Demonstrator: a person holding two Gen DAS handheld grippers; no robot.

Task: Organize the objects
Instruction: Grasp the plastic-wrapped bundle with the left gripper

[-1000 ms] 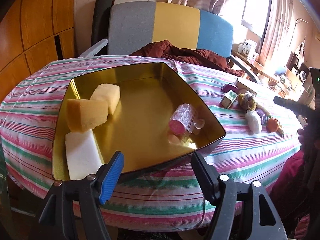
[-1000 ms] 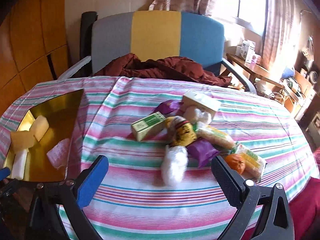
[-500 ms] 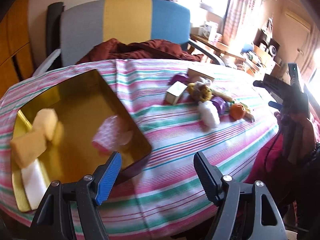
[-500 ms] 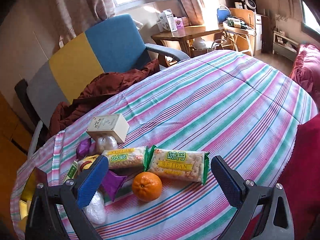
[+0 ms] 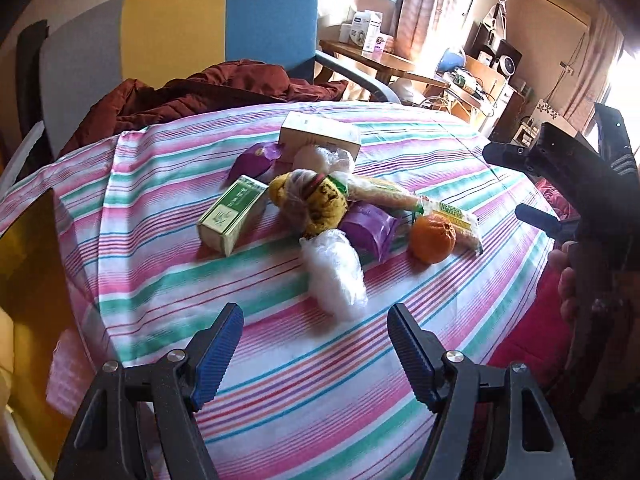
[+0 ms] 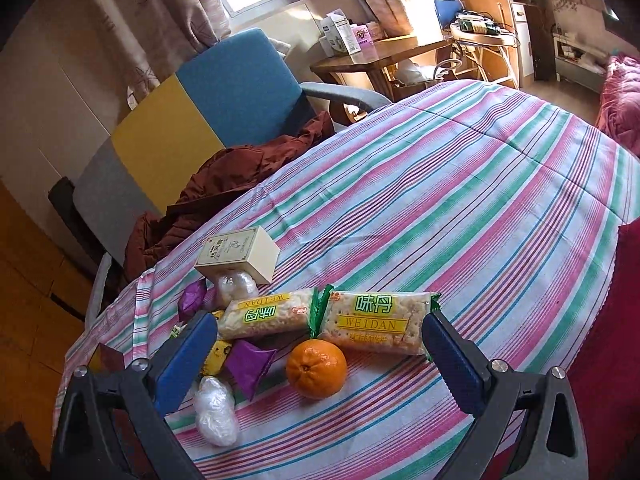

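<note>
A heap of small things lies on the striped counter (image 5: pixel 168 280). An orange (image 6: pixel 316 369), round and dimpled, sits at the near edge of the heap, just in front of two clear cracker packets (image 6: pixel 376 328) printed yellow and green with "WEIDAN", laid end to end. A purple wrapped sweet (image 6: pixel 249 364) lies to the left of the orange, and a crinkled white plastic bundle (image 6: pixel 216 410) sits nearer still. Behind the packets stands a cream carton (image 6: pixel 239 254), with a second clear bundle touching its front.

The right tongs (image 6: pixel 320 354) are spread wide and empty, low over the counter; the orange lies between their blue pads (image 6: pixel 184 364), and the right-hand cracker packet reaches just beside the right pad.

In the left wrist view the same heap shows a green-and-white box (image 5: pixel 232 220) on its side, a yellow patterned pouch (image 5: pixel 316 204) beside it, and the white plastic bundle (image 5: pixel 336 276) closest to the camera. The left tongs (image 5: pixel 314 350) are also wide open and hold nothing; the bundle lies just beyond the gap between their tips. A gold tin (image 5: pixel 28 264) shows at the left edge, well apart from the heap. A brown jacket (image 5: pixel 192 96) is draped on the chair (image 5: pixel 172 28) behind.
</note>
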